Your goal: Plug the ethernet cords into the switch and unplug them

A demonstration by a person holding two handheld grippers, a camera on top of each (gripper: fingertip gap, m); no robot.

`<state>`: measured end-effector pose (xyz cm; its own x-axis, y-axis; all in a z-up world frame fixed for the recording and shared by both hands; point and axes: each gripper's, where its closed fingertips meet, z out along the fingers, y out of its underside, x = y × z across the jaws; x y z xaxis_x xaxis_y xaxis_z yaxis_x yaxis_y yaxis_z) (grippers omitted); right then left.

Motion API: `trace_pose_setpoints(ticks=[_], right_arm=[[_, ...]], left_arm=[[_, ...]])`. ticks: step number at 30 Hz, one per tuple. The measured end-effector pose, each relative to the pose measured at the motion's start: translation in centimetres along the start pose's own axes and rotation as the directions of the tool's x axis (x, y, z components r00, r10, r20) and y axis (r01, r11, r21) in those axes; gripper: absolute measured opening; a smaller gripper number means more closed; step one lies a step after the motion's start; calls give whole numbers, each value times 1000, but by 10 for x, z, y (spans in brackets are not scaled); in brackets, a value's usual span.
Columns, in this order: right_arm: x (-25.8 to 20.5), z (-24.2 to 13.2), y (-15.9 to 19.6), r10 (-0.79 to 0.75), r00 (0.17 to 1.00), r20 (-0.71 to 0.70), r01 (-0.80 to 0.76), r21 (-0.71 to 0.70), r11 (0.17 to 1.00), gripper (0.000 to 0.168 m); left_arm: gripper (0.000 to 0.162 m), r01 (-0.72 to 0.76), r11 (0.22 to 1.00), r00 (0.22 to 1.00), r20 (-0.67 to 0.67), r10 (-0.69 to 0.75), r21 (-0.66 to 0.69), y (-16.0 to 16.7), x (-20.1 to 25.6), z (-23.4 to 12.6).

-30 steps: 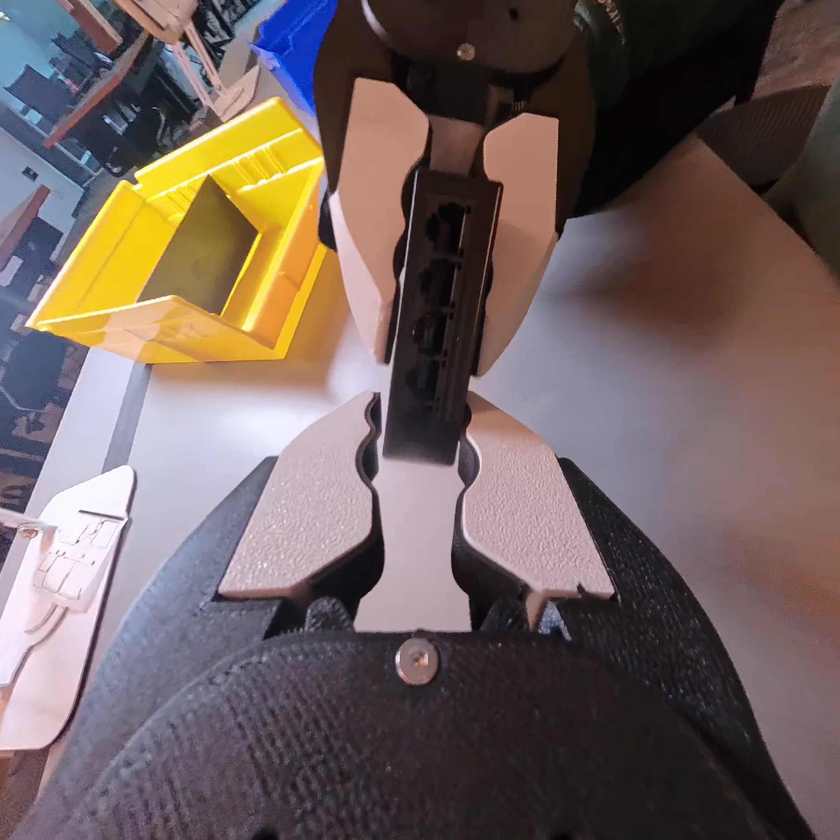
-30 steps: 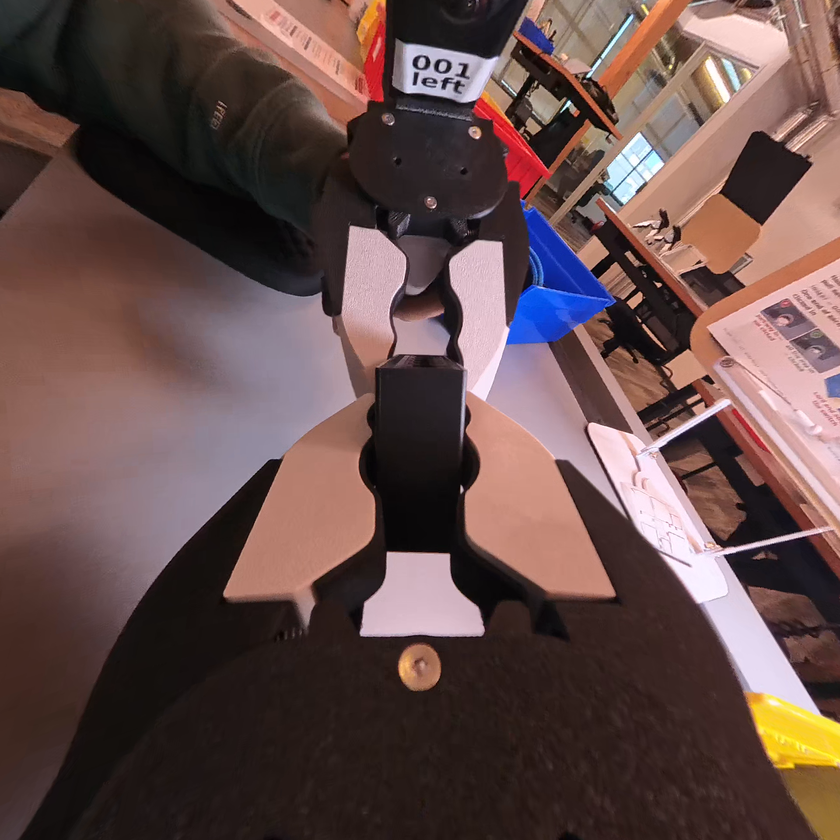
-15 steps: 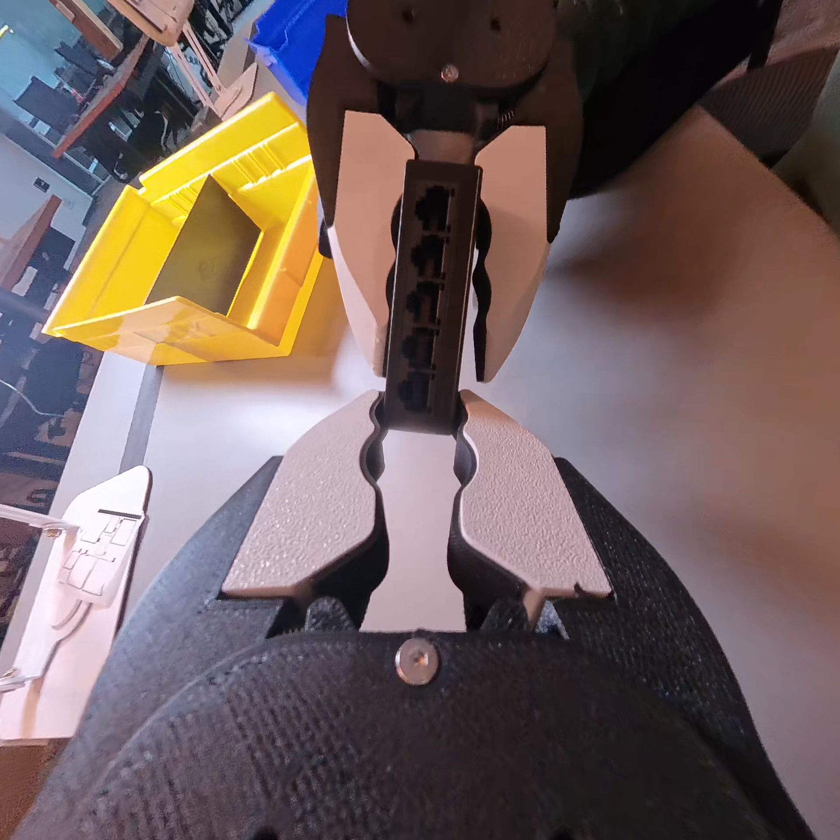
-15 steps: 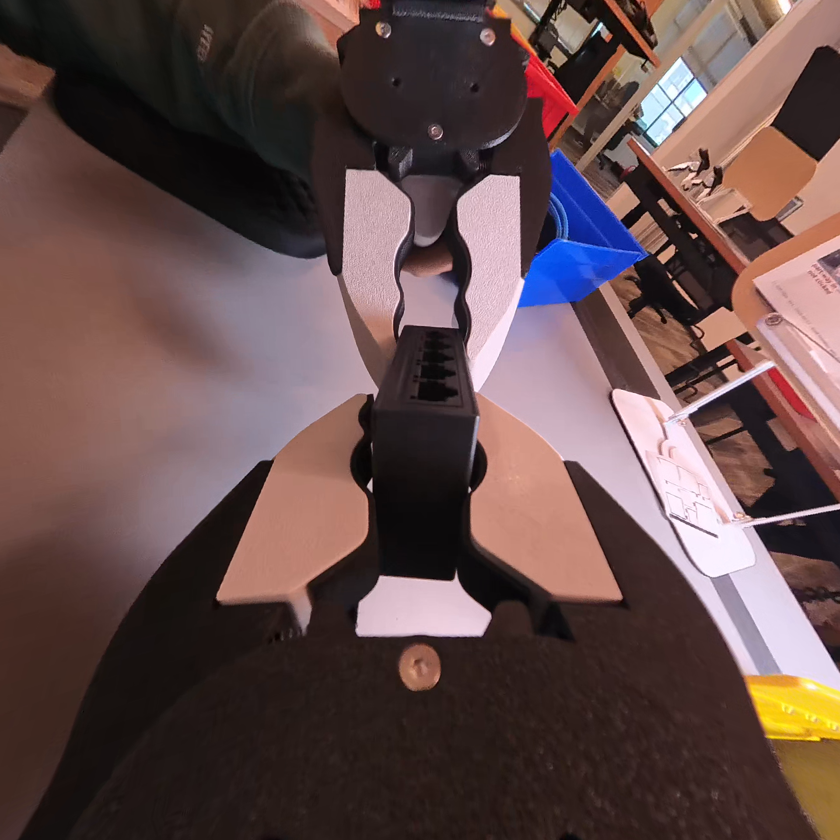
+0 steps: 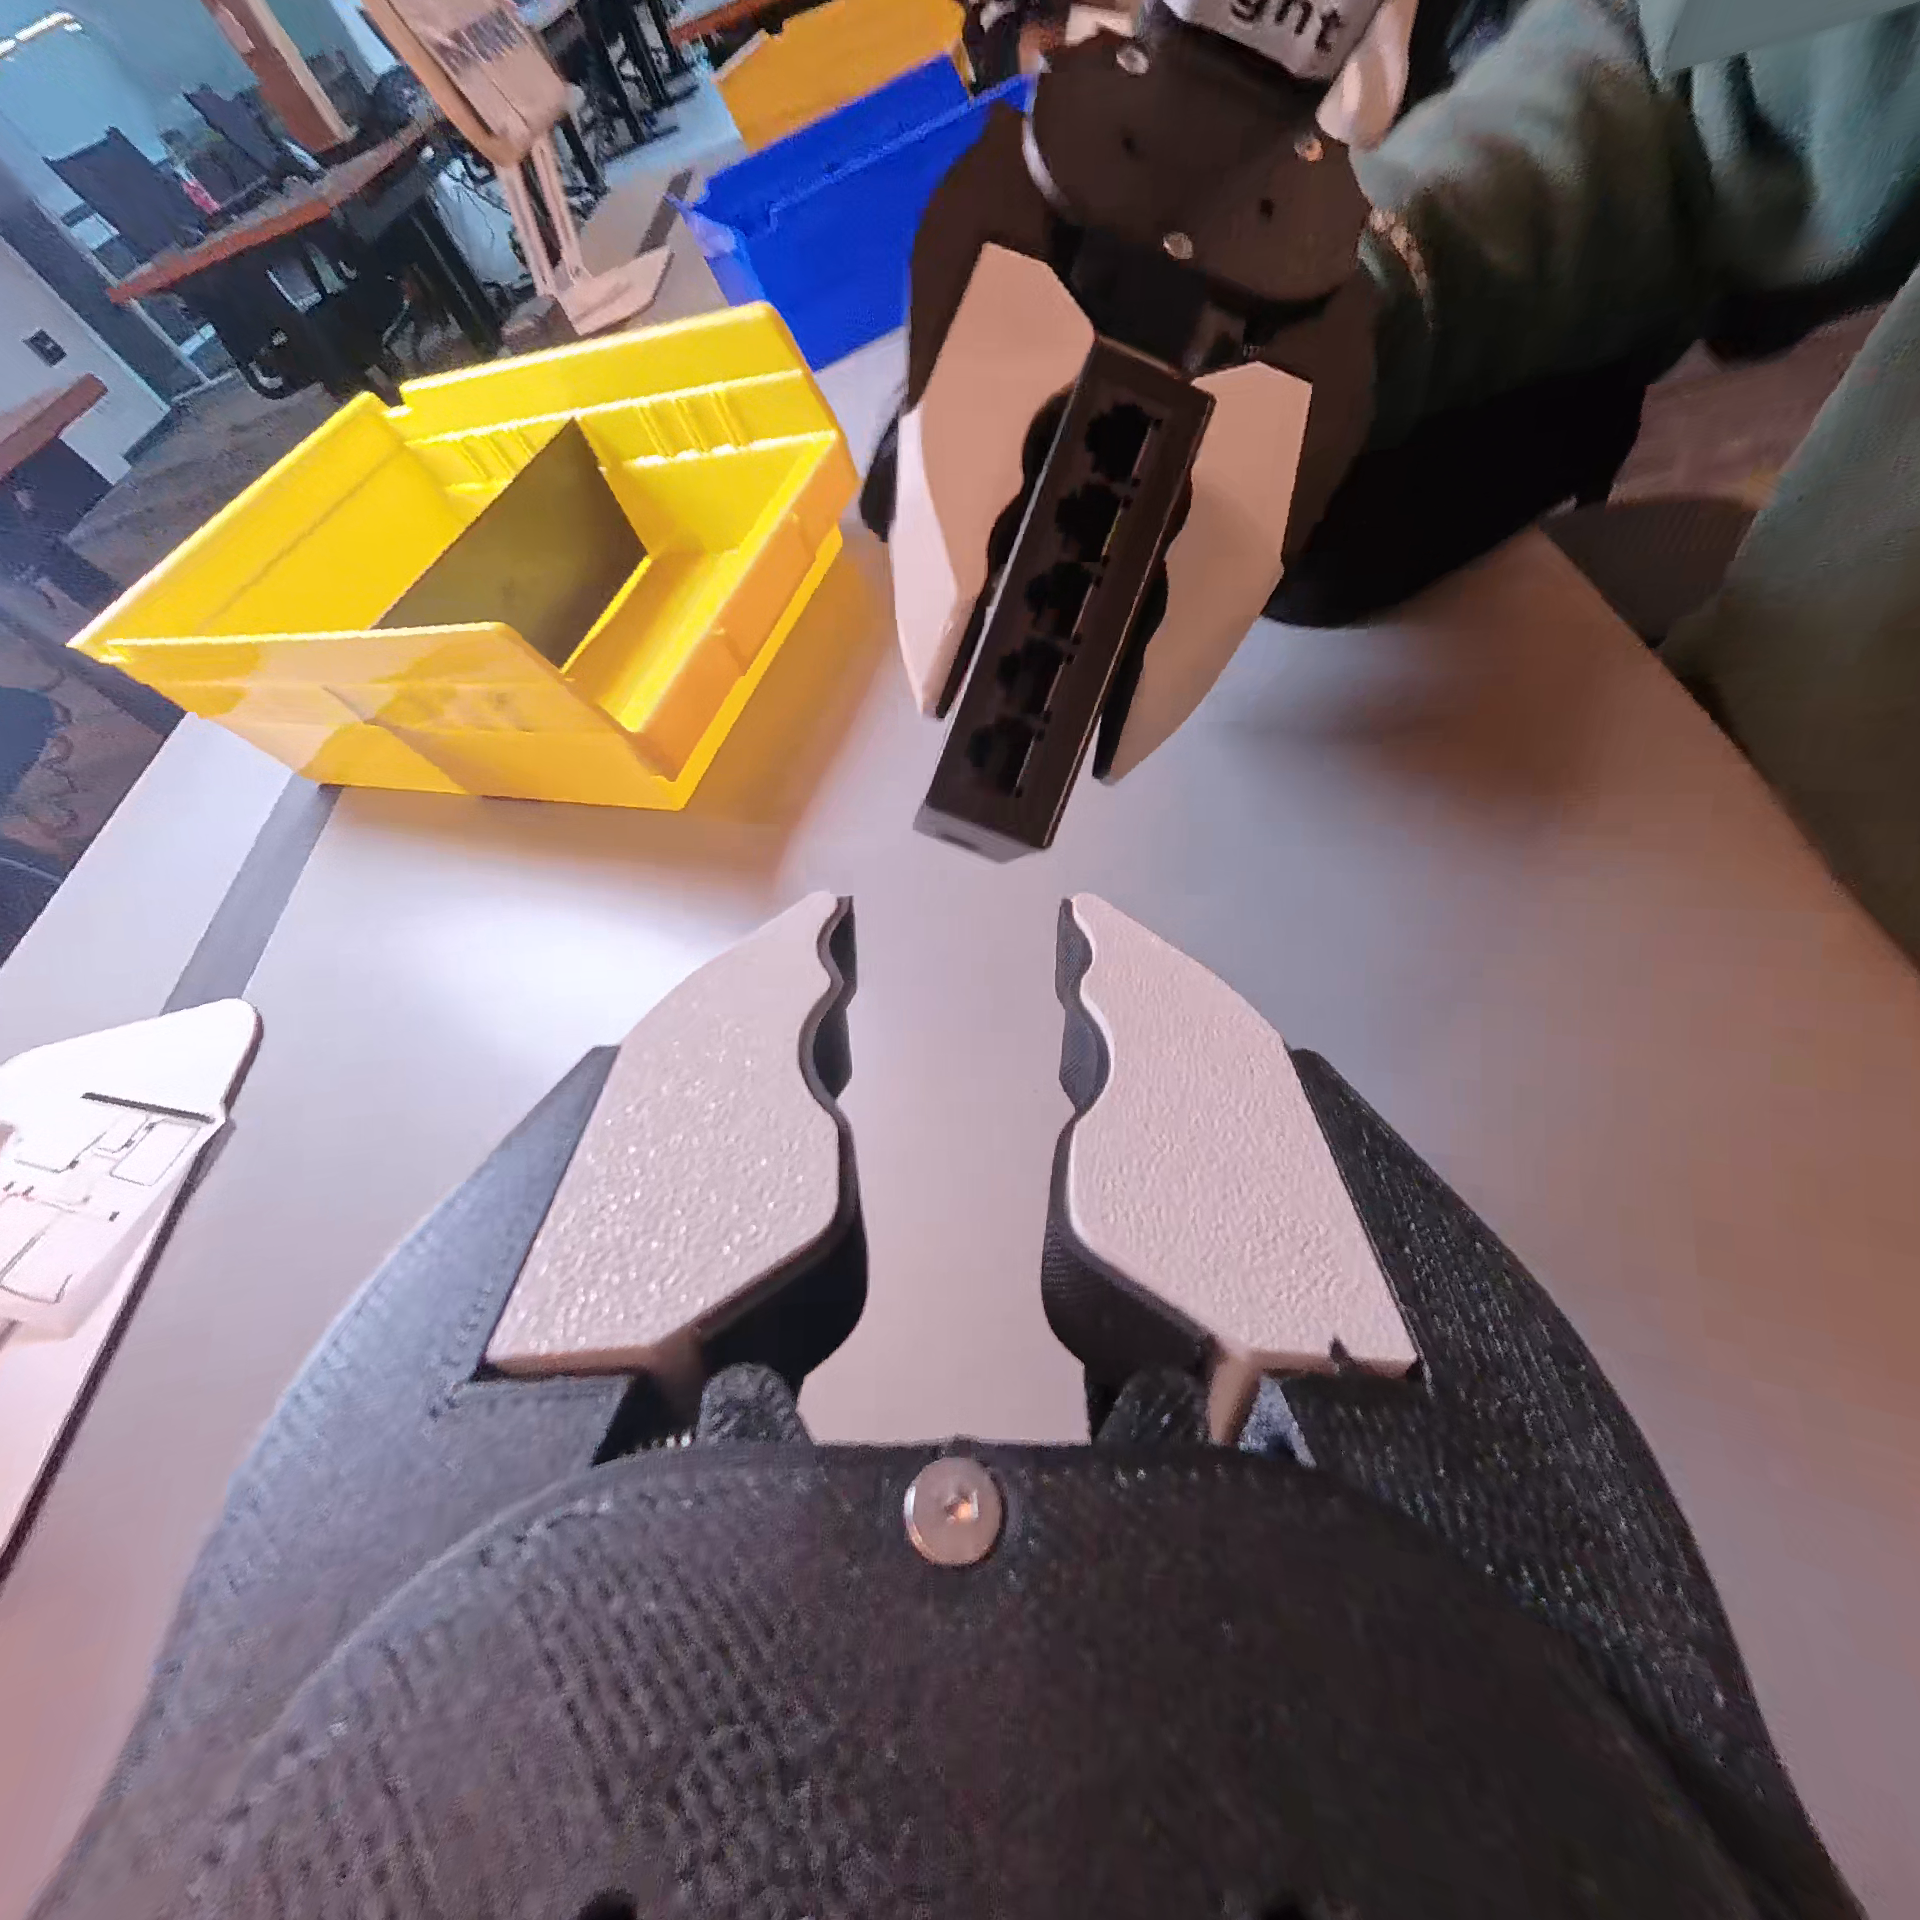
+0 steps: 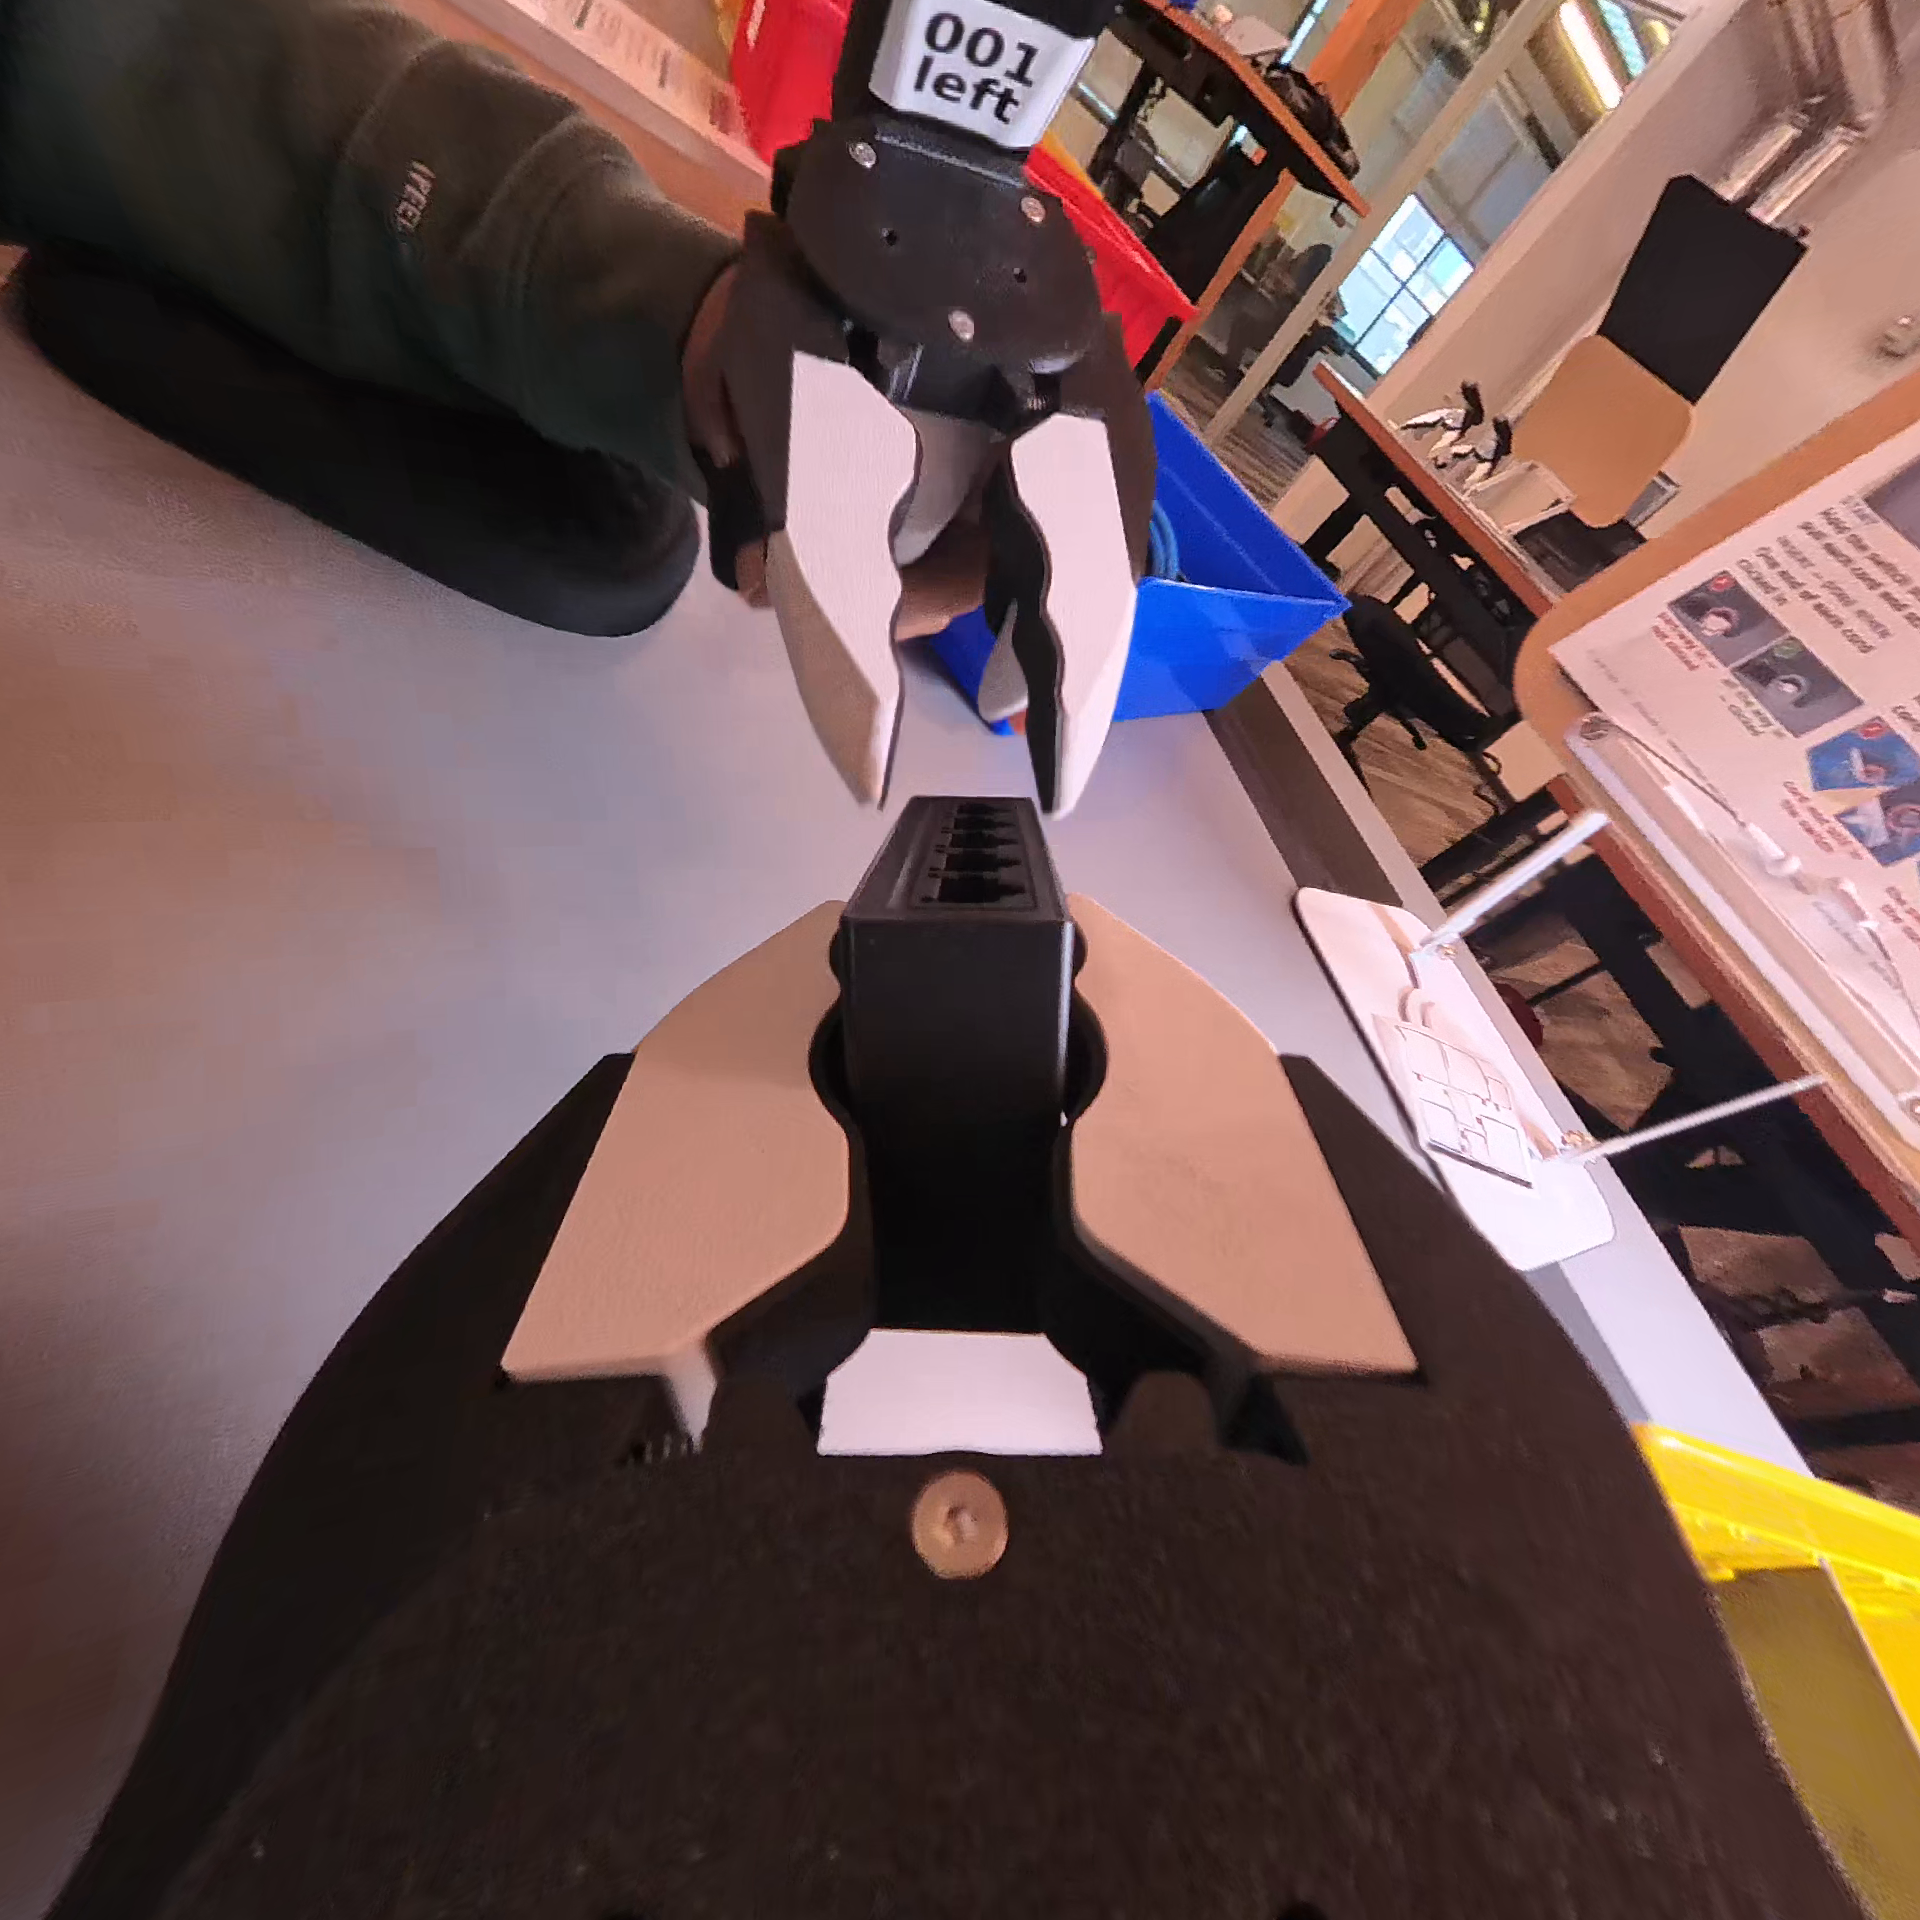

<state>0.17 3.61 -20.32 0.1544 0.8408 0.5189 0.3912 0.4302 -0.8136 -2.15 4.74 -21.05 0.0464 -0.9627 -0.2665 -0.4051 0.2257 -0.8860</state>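
Note:
The black switch (image 5: 1060, 613) is a long box with a row of empty ports facing my left wrist view. My right gripper (image 6: 956, 920) is shut on the switch (image 6: 956, 1049) and holds it above the grey table (image 5: 1351, 935). My left gripper (image 5: 956, 914) is open and empty, its tips a short gap from the switch's near end. In the right wrist view the left gripper (image 6: 961, 805) hangs open just beyond the switch's ported face. A blue cord (image 6: 1162, 540) lies in the blue bin (image 6: 1216, 623). No cord is plugged in.
A yellow bin (image 5: 499, 582) with a dark divider stands on the table at the left, the blue bin (image 5: 831, 218) behind it. A white stand base (image 5: 94, 1174) sits at the left table edge. A dark-sleeved arm (image 6: 364, 270) rests on the table. Both grippers' tips are close together, under 4 cm apart. Between my left fingertips and the white stand base (image 5: 94, 1174) there is roughly 35 centimeters. My right wrist view (image 6: 1461, 1116) looks at it from another angle.
My left gripper has let go of the switch's end, opened and drawn back. The right gripper keeps the switch and has tilted it.

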Motion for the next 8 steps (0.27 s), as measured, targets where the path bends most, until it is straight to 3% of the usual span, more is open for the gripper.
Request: trace_pose_setpoints(ticks=[4, 8], right_arm=[[15, -14, -5, -9, 999, -53, 9, 12, 1000, 33], [31, -27, -6, 9, 995, -97, -7, 17, 1000, 33]], left_arm=[[35, 65, 998, 990, 123, -67, 23, -3, -33, -30], [35, 157, 985, 906, 408, -115, -69, 3, -95, -106]])
